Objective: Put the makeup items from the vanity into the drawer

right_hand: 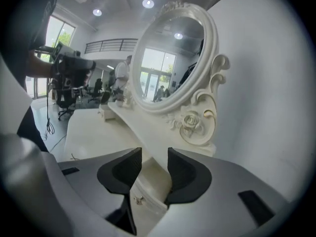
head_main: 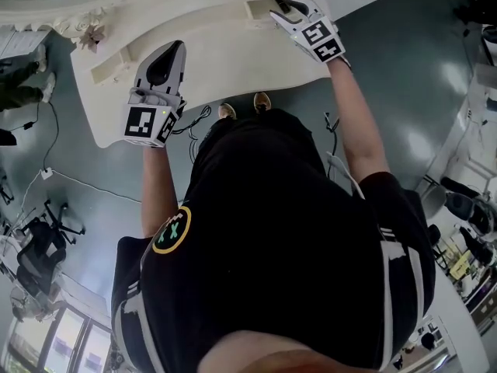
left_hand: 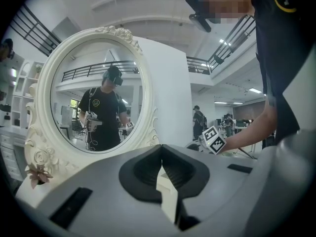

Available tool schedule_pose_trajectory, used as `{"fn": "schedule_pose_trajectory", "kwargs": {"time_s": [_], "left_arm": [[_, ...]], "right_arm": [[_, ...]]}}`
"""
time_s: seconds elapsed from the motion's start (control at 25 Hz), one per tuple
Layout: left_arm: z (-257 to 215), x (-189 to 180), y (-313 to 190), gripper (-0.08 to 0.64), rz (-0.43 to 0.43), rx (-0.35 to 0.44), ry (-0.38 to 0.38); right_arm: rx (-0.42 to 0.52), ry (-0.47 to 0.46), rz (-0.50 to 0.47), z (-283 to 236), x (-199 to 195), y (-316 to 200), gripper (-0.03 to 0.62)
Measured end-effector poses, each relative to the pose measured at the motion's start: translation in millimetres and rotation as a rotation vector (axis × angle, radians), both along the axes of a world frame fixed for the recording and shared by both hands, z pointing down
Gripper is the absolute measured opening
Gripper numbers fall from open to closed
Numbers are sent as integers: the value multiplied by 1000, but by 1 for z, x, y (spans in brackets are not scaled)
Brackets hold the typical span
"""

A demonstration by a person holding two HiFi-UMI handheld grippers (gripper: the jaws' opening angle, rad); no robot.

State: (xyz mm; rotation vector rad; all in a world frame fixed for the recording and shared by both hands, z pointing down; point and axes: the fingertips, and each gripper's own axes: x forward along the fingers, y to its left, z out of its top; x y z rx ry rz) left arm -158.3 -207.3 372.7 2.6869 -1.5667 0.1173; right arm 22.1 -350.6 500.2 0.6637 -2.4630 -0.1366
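The fingers (right_hand: 183,174) of the right gripper (right_hand: 154,153) stand apart. The small drawer (right_hand: 147,194) with its knob shows in their gap, ungripped, at the right end of the vanity worktop (right_hand: 91,132). The fingers of the left gripper (left_hand: 161,148) meet at their tips, holding nothing, facing the oval mirror (left_hand: 94,107).
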Motion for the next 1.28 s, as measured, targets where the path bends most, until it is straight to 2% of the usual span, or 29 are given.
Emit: {"fn": "schedule_pose_trajectory", "kwargs": {"time_s": [0.16, 0.28, 0.4, 0.56, 0.72, 0.92, 1.28], "left_arm": [[-1, -1, -2, 21, -15, 6, -4], [-3, -4, -1, 21, -27, 12, -9], [-6, -7, 3, 21, -42, 19, -15], [-6, -16, 9, 21, -62, 26, -16], [-8, -20, 14, 21, -71, 30, -11], [-9, -22, 19, 21, -74, 34, -12], [-14, -21, 20, 21, -67, 49, -17]], "right_arm": [[69, -196, -2, -53, -21, 35, 80], [76, -301, -1, -79, -40, 58, 30], [70, -352, -18, -98, -68, 78, 21], [60, -426, -112, -119, -109, 108, 21], [97, -520, -179, -151, -135, 133, 21], [64, -465, -178, -139, -138, 135, 20], [76, -461, -165, -144, -137, 135, 19]]}}
